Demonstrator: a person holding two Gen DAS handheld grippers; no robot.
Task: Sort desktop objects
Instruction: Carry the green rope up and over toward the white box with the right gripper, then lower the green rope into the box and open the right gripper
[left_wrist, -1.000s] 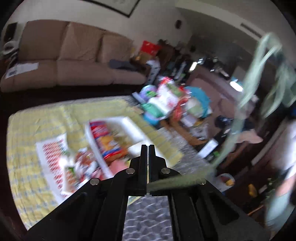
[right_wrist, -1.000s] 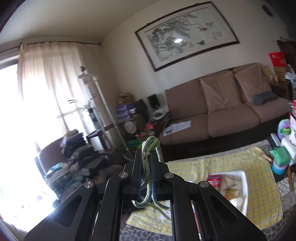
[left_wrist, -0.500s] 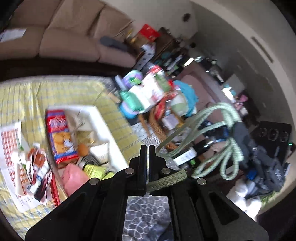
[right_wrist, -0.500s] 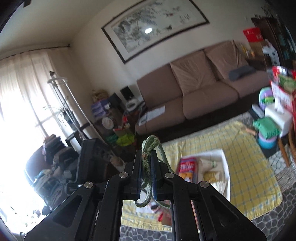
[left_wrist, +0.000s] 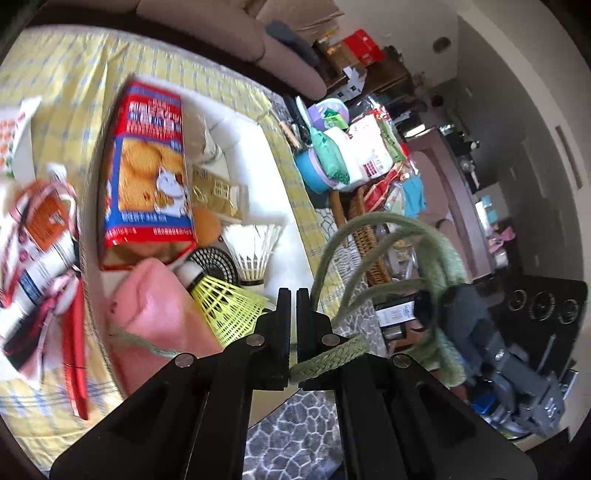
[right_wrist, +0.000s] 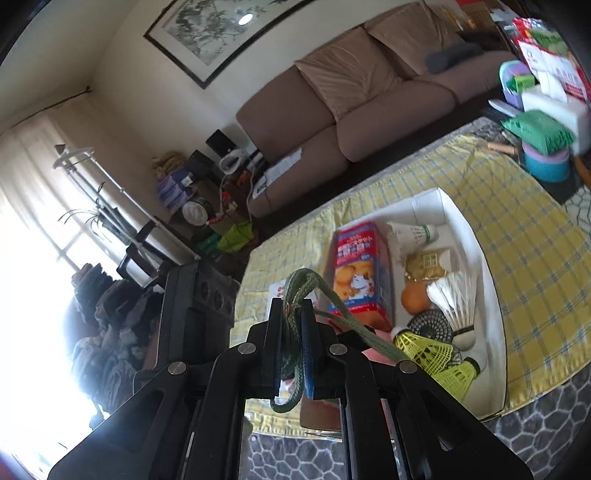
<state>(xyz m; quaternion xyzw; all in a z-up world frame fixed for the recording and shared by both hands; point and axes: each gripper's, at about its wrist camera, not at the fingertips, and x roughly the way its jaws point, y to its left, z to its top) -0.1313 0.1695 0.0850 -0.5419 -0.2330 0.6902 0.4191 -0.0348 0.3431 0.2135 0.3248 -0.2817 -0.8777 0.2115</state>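
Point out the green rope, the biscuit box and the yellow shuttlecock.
green rope (right_wrist: 295, 291): right wrist view, loop above the fingertips.
biscuit box (left_wrist: 149, 177): left wrist view, printed front.
yellow shuttlecock (left_wrist: 229, 306): left wrist view, mesh skirt.

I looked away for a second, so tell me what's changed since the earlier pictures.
Both tools swung down toward the white tray, which now fills far more of each view. The left tool and right tool stay shut on the green rope. The biscuit box and shuttlecocks lie as before.
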